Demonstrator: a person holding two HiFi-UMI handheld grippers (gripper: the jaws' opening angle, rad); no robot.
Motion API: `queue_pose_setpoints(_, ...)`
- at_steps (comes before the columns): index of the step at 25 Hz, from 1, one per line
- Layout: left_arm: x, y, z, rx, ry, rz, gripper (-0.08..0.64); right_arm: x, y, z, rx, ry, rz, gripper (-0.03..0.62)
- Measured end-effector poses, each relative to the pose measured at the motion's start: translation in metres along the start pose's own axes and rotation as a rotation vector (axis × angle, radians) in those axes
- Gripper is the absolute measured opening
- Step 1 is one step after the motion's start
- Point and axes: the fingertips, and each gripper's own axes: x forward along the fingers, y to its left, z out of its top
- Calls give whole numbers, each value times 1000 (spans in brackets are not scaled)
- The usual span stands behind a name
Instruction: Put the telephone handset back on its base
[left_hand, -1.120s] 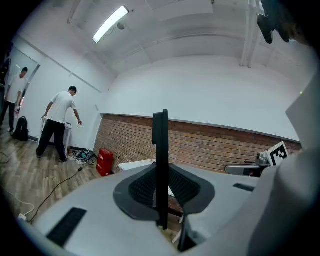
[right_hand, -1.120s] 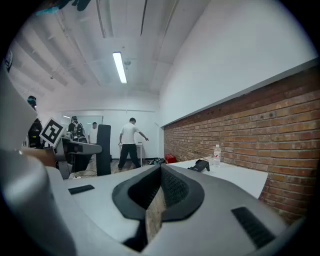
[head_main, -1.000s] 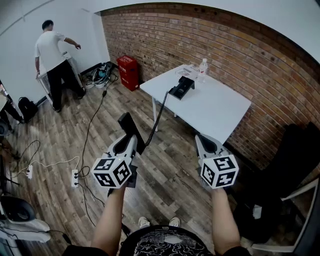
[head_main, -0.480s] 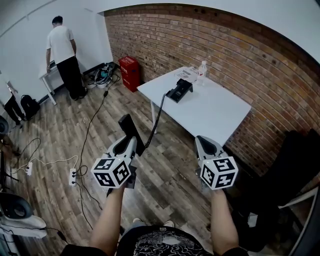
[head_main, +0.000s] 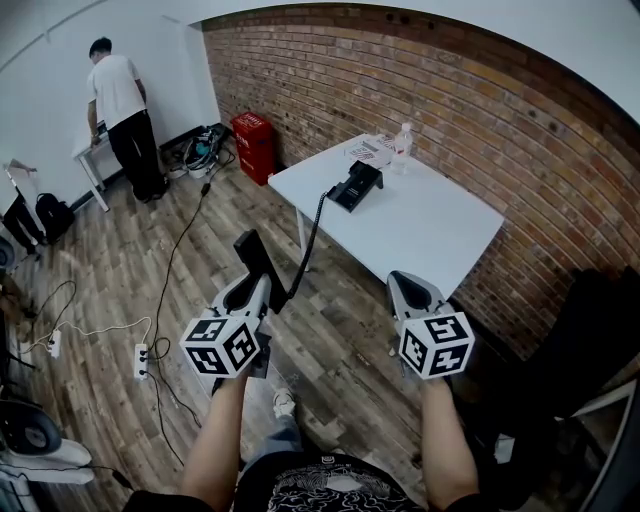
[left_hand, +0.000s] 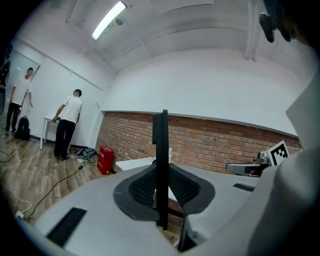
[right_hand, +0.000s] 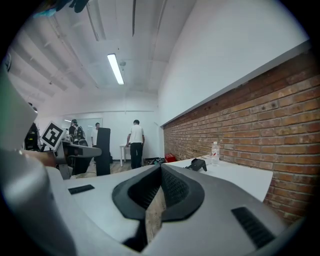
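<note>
Standing on end in the left gripper (head_main: 260, 284), the black telephone handset (head_main: 257, 260) is clamped between the two jaws. In the left gripper view it shows as a thin dark bar (left_hand: 160, 150) with a ribbed pad pressed against each side. The handset is held in the air over the wooden floor (head_main: 340, 350), well apart from the table. A dark coiled cord (head_main: 309, 238) runs from it up past the table's near edge to the telephone base (head_main: 355, 184).

That base sits on the white table (head_main: 430, 225), towards its far left corner, with its cradle bare. Just behind it lie some papers (head_main: 372, 150), and a clear water bottle (head_main: 403, 139) stands beside them near the brick wall (head_main: 480, 110).

The right gripper (head_main: 401, 281) is held beside the left one, off the table's near corner. Its jaws are closed together with nothing between them, and the pads meet at the tip in the right gripper view (right_hand: 161, 167).

Farther off, a red box (head_main: 254, 143) stands on the floor against the brick wall, left of the table. A person in a white shirt and dark trousers (head_main: 122, 110) stands with their back turned at a small white desk by the far wall. Black cables trail across the floor from that corner, and a white power strip (head_main: 140, 361) lies to the left of the left gripper.
</note>
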Motion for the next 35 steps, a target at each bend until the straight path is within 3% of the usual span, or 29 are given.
queue_pose_setpoints(8, 60, 56, 4, -20, 26, -32, 74, 76, -6, 0, 5, 25, -30, 0)
queue_pose_setpoints(18, 139, 135, 36, -22, 52, -96, 74, 176, -6, 24, 17, 36, -93, 0)
queue_pose_setpoints(35, 205, 201, 52, -41, 90, -200, 74, 248, 1, 35, 21, 59, -200, 0)
